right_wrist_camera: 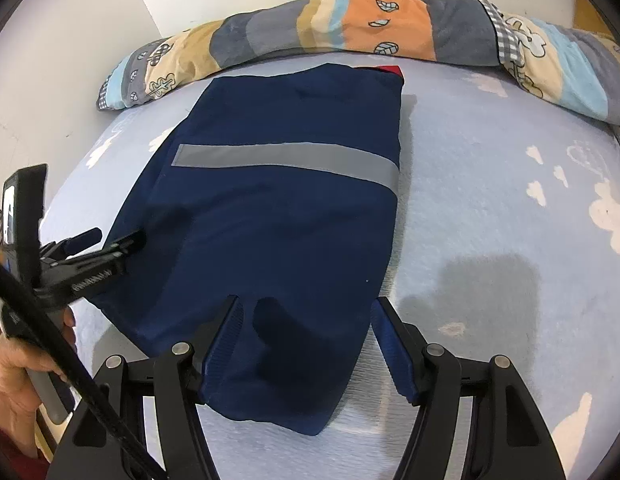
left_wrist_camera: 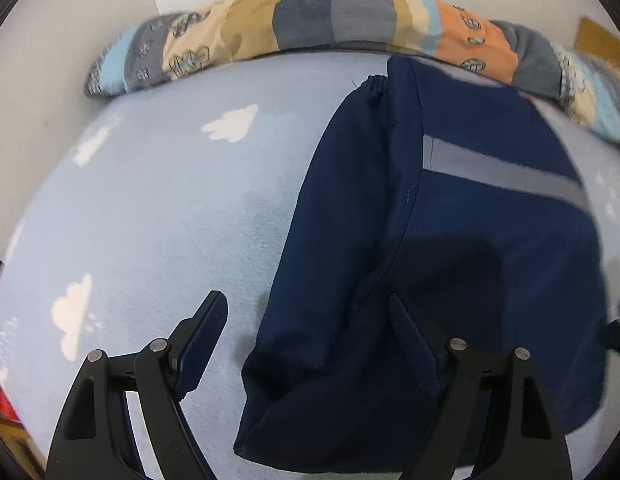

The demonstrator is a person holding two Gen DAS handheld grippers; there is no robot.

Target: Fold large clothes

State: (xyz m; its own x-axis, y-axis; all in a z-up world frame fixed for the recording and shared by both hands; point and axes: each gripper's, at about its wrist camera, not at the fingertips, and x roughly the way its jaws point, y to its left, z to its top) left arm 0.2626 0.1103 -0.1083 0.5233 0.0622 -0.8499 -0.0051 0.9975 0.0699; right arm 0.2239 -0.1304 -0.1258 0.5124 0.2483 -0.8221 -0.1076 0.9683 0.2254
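- Garment position: the navy garment [right_wrist_camera: 278, 208] lies flat on the bed [right_wrist_camera: 489, 240], already folded into a long narrow panel with a grey reflective stripe [right_wrist_camera: 286, 158] running across it.
- Long axis: in the right wrist view the panel runs from 12 o'clock, where it nearly meets the patchwork pillow [right_wrist_camera: 389, 28], down to 6 o'clock, where its near end sits between the fingers.
- Right gripper [right_wrist_camera: 306, 344]: its fingers are spread, straddling the near end of the cloth; the left pad [right_wrist_camera: 224, 344] appears to touch the fabric edge, the right pad [right_wrist_camera: 393, 352] stands just off the other edge over bare sheet. Nothing is pinched.
- Left gripper [left_wrist_camera: 306, 324]: fingers also spread wide and empty. The garment's long left edge and folded sleeve [left_wrist_camera: 341, 200] run toward 12 o'clock between the pads, with one pad over bare sheet at 9 o'clock and the other above the cloth at 3 o'clock.
- From the right wrist view, the left gripper sits at 9 o'clock, just beside the panel's left edge about midway along it, held by a hand [right_wrist_camera: 14, 380].
- Judgement: the right gripper is nearer the short near end, the left nearer the side. A lengthwise fold toward 12 o'clock would likely call for both near corners, so the left gripper probably needs to come toward 6 o'clock first.
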